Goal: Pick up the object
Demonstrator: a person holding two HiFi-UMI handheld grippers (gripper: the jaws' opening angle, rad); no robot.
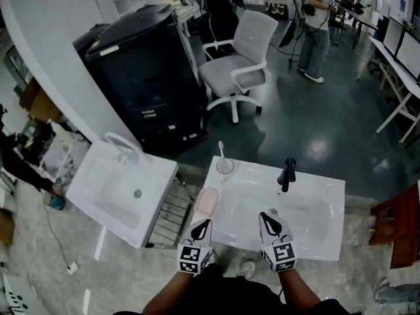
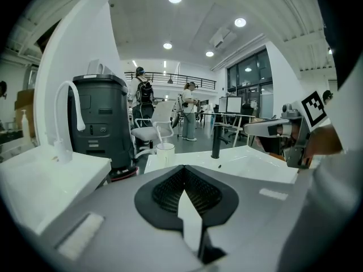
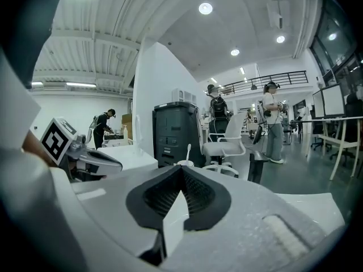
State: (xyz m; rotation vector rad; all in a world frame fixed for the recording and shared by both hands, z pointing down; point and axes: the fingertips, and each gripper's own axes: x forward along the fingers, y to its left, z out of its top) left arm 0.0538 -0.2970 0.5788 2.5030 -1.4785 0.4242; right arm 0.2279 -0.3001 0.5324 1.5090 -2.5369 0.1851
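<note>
A clear cup with a toothbrush [image 1: 224, 165] stands on the back left corner of the white sink [image 1: 328, 192]. A pink block [image 1: 207, 202] lies on the sink's left rim. My left gripper [image 1: 203, 224] hovers over the sink's front edge, just right of the pink block, jaws shut and empty. My right gripper [image 1: 270, 217] hangs over the basin, also shut and empty. In the left gripper view the shut left gripper [image 2: 182, 170] points toward the cup [image 2: 165, 152]. In the right gripper view the right gripper [image 3: 181, 171] is closed, with the cup [image 3: 186, 162] beyond it.
A black faucet [image 1: 287, 173] rises at the sink's back. A second white sink [image 1: 98, 195] with a white tap stands to the left. Behind are a black bin [image 1: 141, 77], a white office chair [image 1: 239, 61] and a standing person [image 1: 316, 28].
</note>
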